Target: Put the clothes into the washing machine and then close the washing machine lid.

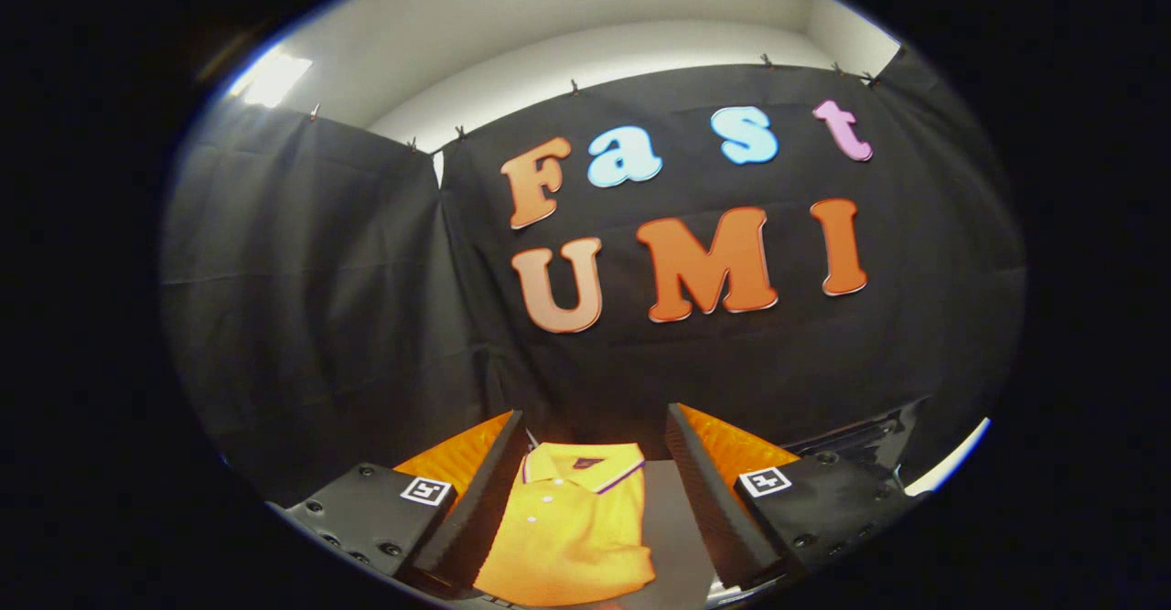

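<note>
Black cloth wall (320,317) behind. Yellow polo shirt (572,528) lies folded on grey table (672,537), between your gripper (595,500) fingers. Fingers spread wide, grasping nothing.

the gripper (595,464) is held level, its jaws spread wide apart and gripping nothing.
</note>
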Demonstrator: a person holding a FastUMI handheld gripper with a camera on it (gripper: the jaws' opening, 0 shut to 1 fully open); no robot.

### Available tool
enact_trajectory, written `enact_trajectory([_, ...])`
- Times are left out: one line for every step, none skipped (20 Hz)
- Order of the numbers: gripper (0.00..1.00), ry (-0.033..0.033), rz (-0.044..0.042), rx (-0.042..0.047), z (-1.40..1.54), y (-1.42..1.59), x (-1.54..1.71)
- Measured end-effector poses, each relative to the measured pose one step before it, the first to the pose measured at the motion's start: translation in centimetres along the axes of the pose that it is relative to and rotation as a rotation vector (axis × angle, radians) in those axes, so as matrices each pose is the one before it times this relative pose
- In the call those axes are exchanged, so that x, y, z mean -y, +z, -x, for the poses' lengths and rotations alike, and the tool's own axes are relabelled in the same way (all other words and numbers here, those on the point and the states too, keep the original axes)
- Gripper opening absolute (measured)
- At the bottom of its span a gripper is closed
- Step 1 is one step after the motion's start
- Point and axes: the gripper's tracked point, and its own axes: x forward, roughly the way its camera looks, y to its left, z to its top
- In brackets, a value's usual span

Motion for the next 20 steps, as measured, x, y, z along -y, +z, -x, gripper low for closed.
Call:
enact_trajectory([0.98,0.01656,0.00840,-0.05946,-1.824,-2.014,-1.164])
enact_trajectory([0.98,0.01673,0.00176,-0.05234,-1.720,-1.872,-1.101])
enact_trajectory([0.99,0.01489,-0.00404,-0.04401,-1.416,-1.338,-0.846])
enact_trajectory([0.99,0.00922,-0.00310,-0.03141,-1.401,-1.264,-0.643])
enact_trajectory([0.99,-0.00059,0.00342,-0.03780,-1.289,-1.327,-0.401])
enact_trajectory([0.99,-0.01084,0.00958,-0.04908,-1.071,-1.308,0.114])
enact_trajectory([0.99,-0.01041,0.00405,-0.02597,-0.383,-1.167,0.068])
enact_trajectory([0.99,-0.01482,0.00333,-0.01936,-0.992,-0.733,0.258])
enact_trajectory([0.98,-0.02310,0.01009,-0.02927,-0.717,-0.661,0.598])
enact_trajectory([0.99,-0.01801,0.00929,-0.02532,-0.293,-0.490,0.445])
enact_trajectory([0.99,-0.01397,0.00457,-0.04207,-0.185,-0.870,0.144])
enact_trajectory([0.99,0.00317,-0.00182,-0.04953,-0.480,-1.075,0.090])
enact_trajectory([0.99,0.00507,-0.00078,-0.05354,-0.535,-1.597,-0.193])
enact_trajectory([0.99,0.00484,0.00155,-0.03503,-0.202,-0.689,0.170])
enact_trajectory([0.98,0.00572,-0.00796,0.00297,-0.051,0.203,-0.003])
enact_trajectory([0.97,0.00949,-0.00677,-0.00366,-0.056,0.042,-0.033])
enact_trajectory([0.97,0.01950,-0.00751,-0.01907,0.033,-0.324,-0.061])
enact_trajectory([0.97,0.02074,-0.00545,0.00415,0.009,0.093,-0.248])
enact_trajectory([0.94,0.00773,0.00433,-0.00060,-0.005,0.124,0.214])
enact_trajectory([0.91,0.01232,0.00795,-0.00022,-0.182,-0.020,-0.186])
